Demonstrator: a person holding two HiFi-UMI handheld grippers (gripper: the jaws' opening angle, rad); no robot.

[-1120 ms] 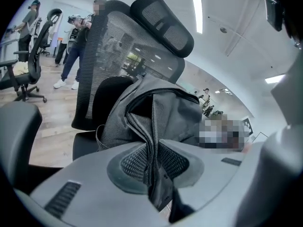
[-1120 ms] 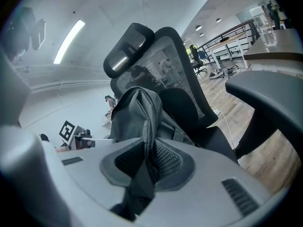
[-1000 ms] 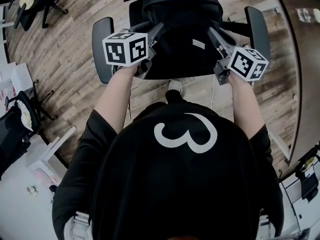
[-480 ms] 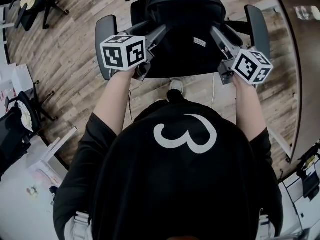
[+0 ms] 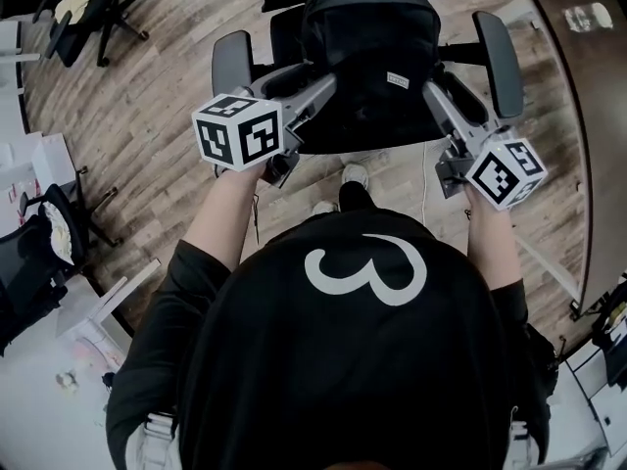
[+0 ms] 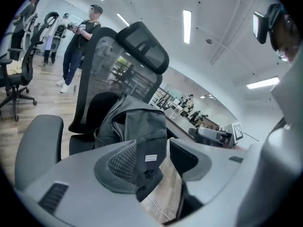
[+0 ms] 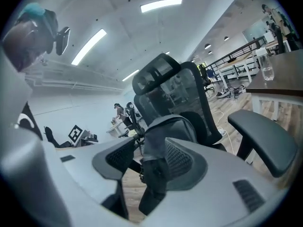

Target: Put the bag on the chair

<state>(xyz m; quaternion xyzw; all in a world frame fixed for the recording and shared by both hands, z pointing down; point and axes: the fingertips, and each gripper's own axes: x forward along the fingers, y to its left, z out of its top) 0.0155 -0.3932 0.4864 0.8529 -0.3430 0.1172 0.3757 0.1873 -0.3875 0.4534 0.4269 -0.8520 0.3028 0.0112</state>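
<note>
head view looks steeply down from above; both gripper views face the same bag (image 5: 367,57) and chair (image 5: 495,52) closely.

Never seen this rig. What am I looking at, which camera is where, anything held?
No robot: a person holds a two-jaw gripper in each hand. The top-down picture comes from a camera on the person's head; the left gripper and right gripper each carry a camera looking along their jaws. The marker cubes are part of the grippers. A black bag sits on the seat of an office chair, in front of its backrest. Both pairs of jaws have just been opening and stand apart; the bag shows in the gap, but no pad presses on it, so nothing is held.
</note>
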